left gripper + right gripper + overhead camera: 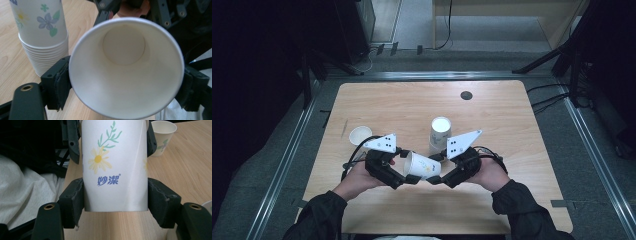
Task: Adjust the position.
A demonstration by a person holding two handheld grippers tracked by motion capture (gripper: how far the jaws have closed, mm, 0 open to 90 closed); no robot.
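Two grippers meet over the near middle of the wooden table (512,105), and between them lies one paper cup (423,166) on its side, held off the surface. Starting at the left: a lone cup (360,135) stands upright on the table just beyond the left gripper (404,167). That left gripper has its jaws on either side of the held cup's open rim, pads right against the rolled lip as the left gripper view looks straight down into the bowl; they look closed on it. Moving right, the right gripper (436,176) is clamped on the cup's base end, pads pressed flat on the flowered wall. Behind it, further up the table, stands the stack of cups (440,134), upside down, well clear of the action. Now, this cup is featherweight and thin-walled, I'd say, so it will dent under a hard squeeze; the mouth already looks slightly out of round. Best purchase is the stiff rolled rim or the base ring, with light pressure.
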